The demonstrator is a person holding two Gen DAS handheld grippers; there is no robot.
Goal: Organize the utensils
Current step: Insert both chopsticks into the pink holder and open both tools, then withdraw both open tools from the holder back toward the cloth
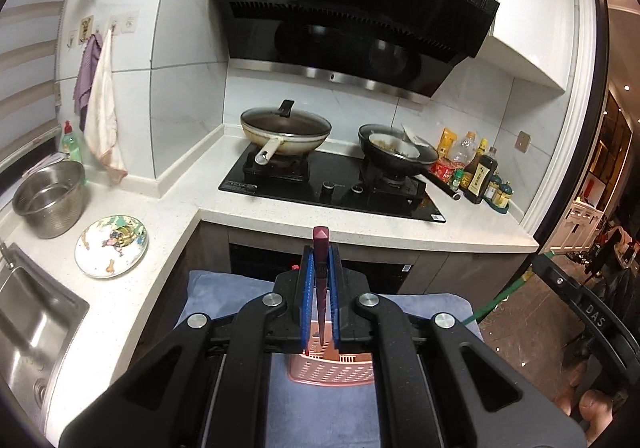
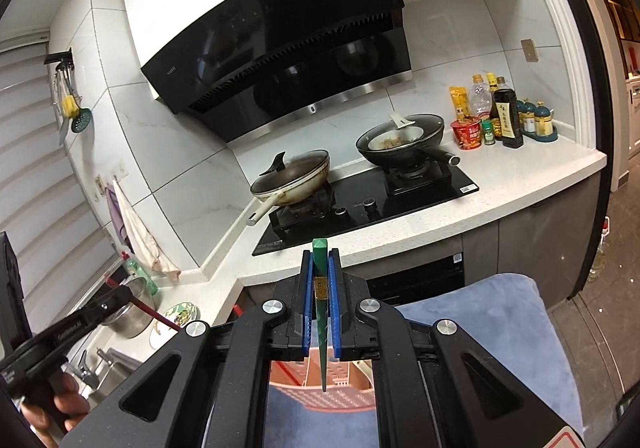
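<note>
Range hood (image 1: 352, 8): glossy black glass, brushed metal strip along its lower edge.
Cooktop (image 1: 332, 178): smooth, shiny black glass.
Countertop (image 1: 360, 224): pale speckled stone, matt.
Colander (image 1: 52, 196): dull perforated steel.
Sink (image 1: 24, 328): brushed steel.
Basket (image 1: 332, 372): pink perforated plastic.
Mat (image 2: 500, 320): soft blue cloth, napped.
Red chopstick (image 1: 321, 248): smooth and lacquered-looking.
Green chopstick (image 2: 320, 260): likewise.
</note>
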